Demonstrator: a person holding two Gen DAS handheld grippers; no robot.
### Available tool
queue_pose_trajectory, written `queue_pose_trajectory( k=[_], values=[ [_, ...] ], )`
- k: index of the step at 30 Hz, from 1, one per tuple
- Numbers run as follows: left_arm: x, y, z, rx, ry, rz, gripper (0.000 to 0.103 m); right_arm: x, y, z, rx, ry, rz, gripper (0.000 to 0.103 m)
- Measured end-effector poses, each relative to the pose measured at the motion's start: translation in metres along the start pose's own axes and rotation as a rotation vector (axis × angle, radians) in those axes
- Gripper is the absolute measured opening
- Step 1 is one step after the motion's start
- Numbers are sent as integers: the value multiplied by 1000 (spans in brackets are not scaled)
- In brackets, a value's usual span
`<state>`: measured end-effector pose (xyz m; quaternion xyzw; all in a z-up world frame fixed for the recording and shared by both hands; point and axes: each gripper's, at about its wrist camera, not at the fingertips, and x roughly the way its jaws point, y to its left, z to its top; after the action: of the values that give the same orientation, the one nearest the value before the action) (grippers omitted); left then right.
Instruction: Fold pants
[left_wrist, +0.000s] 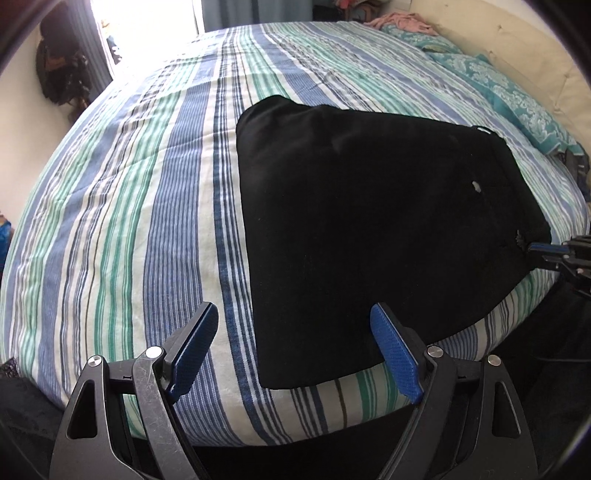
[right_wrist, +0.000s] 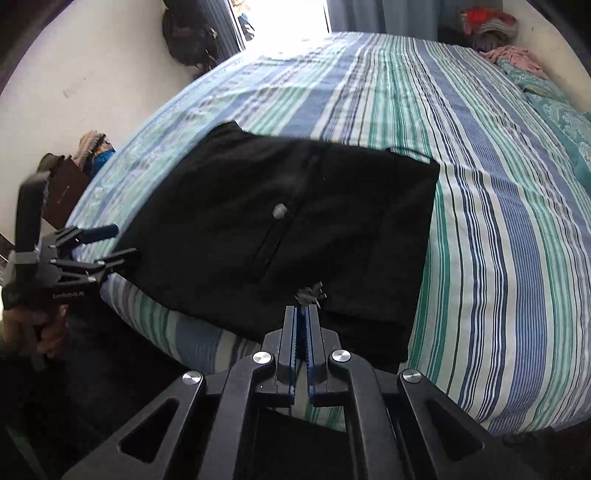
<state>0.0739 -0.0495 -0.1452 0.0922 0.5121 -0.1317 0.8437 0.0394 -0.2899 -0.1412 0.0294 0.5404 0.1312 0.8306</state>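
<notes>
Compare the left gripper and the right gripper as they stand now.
The left gripper has its jaws wide open with nothing between them; the right gripper is shut, its blue pads pressed together on nothing. The left sits at the black pants' near corner; the right sits over their near edge. Both are black with blue pads and angle down at the striped bed.

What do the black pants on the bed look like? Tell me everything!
The black pants lie folded into a flat, squarish bundle near the front edge of the striped bedspread. The cloth looks soft and dark, with a pocket slit and a pale button. A small frayed tuft sits at the near edge, just ahead of the shut right gripper. Whether anything grips them cannot be told.
</notes>
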Motion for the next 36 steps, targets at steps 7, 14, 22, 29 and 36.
queue_pose_trajectory(
  k=[7, 14, 22, 29, 36],
  values=[
    [-14, 3, 1, -5, -22, 63, 88, -23, -6, -13, 121, -61, -4, 19],
    [-14, 4, 2, 1, -19, 65, 88, -39, -10, -26, 220, -154, 19, 79],
    [-14, 11, 3, -15, -22, 46, 88, -35, -15, -26, 263, -165, 21, 79],
    [-19, 44, 3, -136, -46, -24, 88, -42, -37, -36, 376, -216, 18, 79],
    [-8, 75, 14, -254, -36, -104, 88, -33, -67, -31, 484, -249, 48, 79]
  ],
)
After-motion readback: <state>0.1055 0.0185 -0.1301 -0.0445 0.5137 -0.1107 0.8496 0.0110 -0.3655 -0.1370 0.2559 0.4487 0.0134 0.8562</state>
